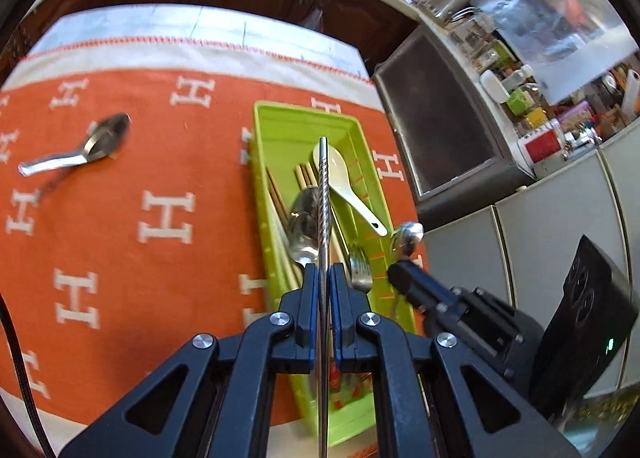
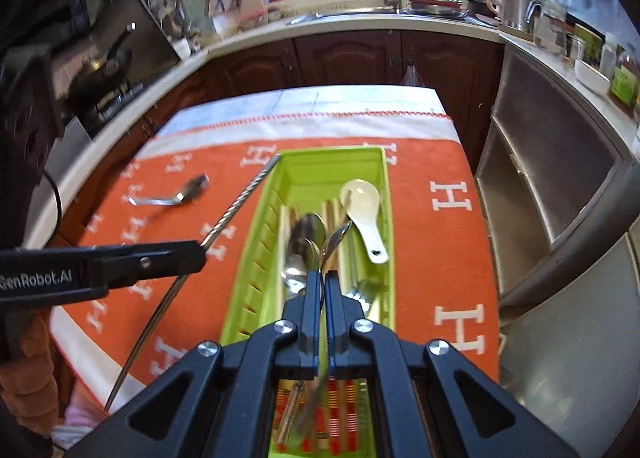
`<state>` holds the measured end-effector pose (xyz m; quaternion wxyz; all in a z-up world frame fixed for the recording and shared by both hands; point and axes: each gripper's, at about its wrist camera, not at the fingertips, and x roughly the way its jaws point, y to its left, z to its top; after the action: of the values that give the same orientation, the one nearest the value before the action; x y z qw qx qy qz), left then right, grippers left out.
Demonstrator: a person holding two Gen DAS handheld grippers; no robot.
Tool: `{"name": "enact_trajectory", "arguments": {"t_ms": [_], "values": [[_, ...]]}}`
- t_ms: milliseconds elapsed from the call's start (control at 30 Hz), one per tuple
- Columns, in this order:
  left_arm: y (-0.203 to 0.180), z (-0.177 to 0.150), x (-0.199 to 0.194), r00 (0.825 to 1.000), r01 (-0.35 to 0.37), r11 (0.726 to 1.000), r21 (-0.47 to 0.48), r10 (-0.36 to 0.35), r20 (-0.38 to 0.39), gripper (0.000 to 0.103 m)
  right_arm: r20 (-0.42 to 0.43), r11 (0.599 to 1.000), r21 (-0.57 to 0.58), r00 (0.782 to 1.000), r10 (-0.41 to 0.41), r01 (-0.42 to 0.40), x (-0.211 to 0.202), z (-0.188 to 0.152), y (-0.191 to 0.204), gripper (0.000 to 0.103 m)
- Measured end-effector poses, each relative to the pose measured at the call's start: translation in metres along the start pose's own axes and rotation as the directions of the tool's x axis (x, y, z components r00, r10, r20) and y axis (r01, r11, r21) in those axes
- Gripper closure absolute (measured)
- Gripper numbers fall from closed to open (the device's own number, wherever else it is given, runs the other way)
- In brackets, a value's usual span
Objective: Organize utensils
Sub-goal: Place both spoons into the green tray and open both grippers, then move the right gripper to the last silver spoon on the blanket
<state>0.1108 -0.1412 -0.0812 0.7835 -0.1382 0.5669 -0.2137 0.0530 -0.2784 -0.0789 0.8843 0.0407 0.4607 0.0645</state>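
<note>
**Two utensils pinched above the green tray**

Well left of the green tray [image 2: 384, 162], on the orange cloth [image 1: 120, 242]: one metal spoon [image 1: 86, 148], lying loose, bowl tilted up, untouched. Light, stiff and slick; best pinched across the flat handle, not the rounded bowl.

Nearer the tray's left rim: left gripper [image 2: 202, 252], closed on a metal chopstick [image 2: 236, 206]. Gripped about midway, twisted end reaching toward the tray's far left corner, pointed end trailing off toward the near edge of the cloth. Thin, rigid and smooth, so likely to pivot or slide between the pads if tipped steeply.

Over the tray itself: right gripper [image 2: 323, 278], closed on the handle of a small metal spoon [image 2: 336, 240], bowl out ahead and raised. Under it, inside the tray: more spoons, a fork [image 1: 360, 266], pale chopsticks and a white ceramic spoon [image 2: 364, 206] against the right wall. Ceramic one heavier and chippable; worth setting metal down gently beside it.

Hard to read: count of stacked spoons, blurred together. Near end of the tray hidden behind the gripper bodies. Held spoon's handle buried between the pads.
</note>
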Motion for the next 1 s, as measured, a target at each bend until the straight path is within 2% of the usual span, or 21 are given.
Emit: {"name": "enact_trajectory", "arguments": {"t_ms": [100, 233, 300, 367, 667, 900, 933, 1000], "values": [[-0.003, -0.001, 0.02, 0.999, -0.014, 1.0, -0.014, 0.014, -0.028, 0.099, -0.051, 1.0, -0.004, 0.999, -0.001, 0.001, 0.011, -0.001, -0.005, 0.1], [-0.005, -0.008, 0.033, 0.997, -0.053, 0.999, 0.009, 0.054, -0.06, 0.098, -0.046, 1.0, 0.018, 0.999, 0.008, -0.007, 0.01, -0.003, -0.009, 0.1], [-0.006, -0.01, 0.034, 0.996, -0.07, 0.997, 0.028, 0.071, -0.061, 0.091, -0.037, 0.999, 0.038, 0.999, 0.014, -0.012, 0.008, -0.003, -0.012, 0.099], [-0.009, -0.013, 0.029, 0.994, -0.097, 0.994, 0.056, 0.099, -0.043, 0.085, -0.032, 0.998, 0.059, 0.999, 0.026, -0.024, 0.006, -0.004, -0.016, 0.099], [0.0, -0.02, 0.0, 0.979, -0.204, 0.965, 0.165, 0.206, 0.006, 0.081, -0.018, 0.995, 0.08, 0.998, 0.061, -0.059, 0.001, -0.008, -0.01, 0.1], [0.022, -0.026, -0.027, 0.962, -0.272, 0.945, 0.183, 0.267, 0.05, 0.078, -0.004, 0.99, 0.105, 0.995, 0.097, -0.096, -0.005, -0.004, 0.0, 0.1], [0.025, -0.026, -0.031, 0.96, -0.281, 0.942, 0.183, 0.275, 0.06, 0.077, -0.001, 0.989, 0.104, 0.995, 0.101, -0.101, -0.007, -0.004, 0.003, 0.1], [0.029, -0.027, -0.037, 0.954, -0.3, 0.935, 0.189, 0.29, 0.078, 0.069, 0.003, 0.989, 0.104, 0.994, 0.109, -0.109, -0.009, -0.002, 0.007, 0.1]]}}
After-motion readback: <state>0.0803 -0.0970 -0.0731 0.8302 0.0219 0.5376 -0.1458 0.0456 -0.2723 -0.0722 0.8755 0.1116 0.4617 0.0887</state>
